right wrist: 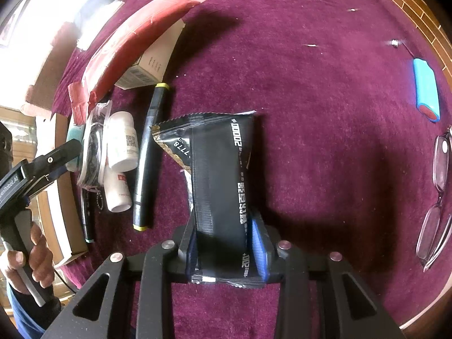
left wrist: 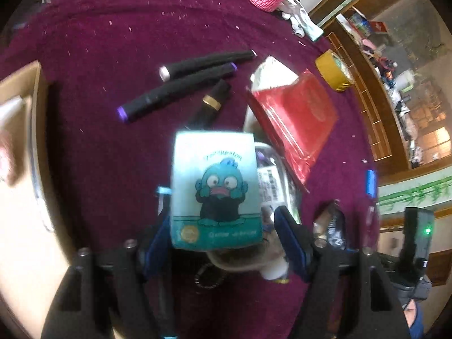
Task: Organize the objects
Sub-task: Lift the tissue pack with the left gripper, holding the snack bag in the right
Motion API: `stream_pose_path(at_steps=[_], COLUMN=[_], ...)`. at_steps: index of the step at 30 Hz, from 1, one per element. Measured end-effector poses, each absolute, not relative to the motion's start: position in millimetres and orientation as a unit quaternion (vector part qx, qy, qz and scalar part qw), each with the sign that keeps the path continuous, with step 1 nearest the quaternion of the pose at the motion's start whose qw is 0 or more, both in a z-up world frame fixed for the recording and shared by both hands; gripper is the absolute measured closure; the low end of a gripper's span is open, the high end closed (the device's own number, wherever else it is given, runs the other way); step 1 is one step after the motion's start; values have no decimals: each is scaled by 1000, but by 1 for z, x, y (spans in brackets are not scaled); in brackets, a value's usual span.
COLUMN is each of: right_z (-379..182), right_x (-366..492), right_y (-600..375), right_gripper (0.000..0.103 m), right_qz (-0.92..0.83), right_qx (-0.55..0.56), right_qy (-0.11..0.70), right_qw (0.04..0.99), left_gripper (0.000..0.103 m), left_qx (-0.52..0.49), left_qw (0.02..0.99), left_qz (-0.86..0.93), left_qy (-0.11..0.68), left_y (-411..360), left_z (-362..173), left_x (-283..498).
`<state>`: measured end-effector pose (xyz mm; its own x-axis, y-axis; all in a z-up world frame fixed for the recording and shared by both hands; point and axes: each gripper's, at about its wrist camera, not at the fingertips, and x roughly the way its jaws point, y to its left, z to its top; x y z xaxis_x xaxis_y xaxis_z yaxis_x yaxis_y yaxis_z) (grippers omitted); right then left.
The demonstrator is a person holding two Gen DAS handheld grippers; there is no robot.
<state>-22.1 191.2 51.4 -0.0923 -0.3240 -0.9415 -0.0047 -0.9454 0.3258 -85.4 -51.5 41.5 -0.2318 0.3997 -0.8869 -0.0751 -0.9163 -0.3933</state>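
Note:
A teal tissue pack [left wrist: 216, 189] with a cartoon fish stands between the fingers of my left gripper [left wrist: 221, 203], over a clear bag [left wrist: 275, 175]. Its left edge meets the left pad, while a sliver of gap shows at the right pad [left wrist: 288, 234], so the jaws are open. From the right wrist view, that left gripper [right wrist: 65, 149] sits at the left edge in a person's hand [right wrist: 34, 257]. My right gripper [right wrist: 223, 226] is shut on a black snack packet [right wrist: 217, 155], pinching its near end against the maroon cloth [right wrist: 325, 141].
A cardboard box [left wrist: 25, 90] is at the left. Two black markers [left wrist: 197, 65], a black-and-gold pen [left wrist: 212, 101], a red pouch [left wrist: 296, 113] and yellow tape [left wrist: 333, 70] lie ahead. White bottles [right wrist: 123, 141], a yellow-capped marker [right wrist: 147, 155], a blue battery pack [right wrist: 426, 90] and glasses [right wrist: 438, 192] surround the packet.

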Motion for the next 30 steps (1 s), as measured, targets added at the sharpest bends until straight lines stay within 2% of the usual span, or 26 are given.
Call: stream_pose_path(at_steps=[7, 13, 26, 29, 30], right_z=[53, 55, 57, 58, 58], right_x=[-21, -21, -11, -9, -8], right_y=[191, 190, 180, 184, 183], right_gripper=[67, 67, 67, 67, 67], right_qz=[-728, -728, -737, -739, -739], right_qx=[664, 665, 656, 653, 653], right_qy=[-126, -124, -122, -124, -124], right_qw=[110, 111, 111, 111, 110], left_gripper=[32, 32, 31, 40, 49], left_qx=[-603, -617, -624, -615, -612], left_qw=[155, 126, 83, 85, 84], left_qz=[773, 767, 759, 769, 771], left_qy=[-124, -123, -167, -155, -154], left_y=[-63, -72, -88, -87, -87], left_z=[50, 34, 20, 23, 24], left_x=[-86, -104, -123, -118, -116])
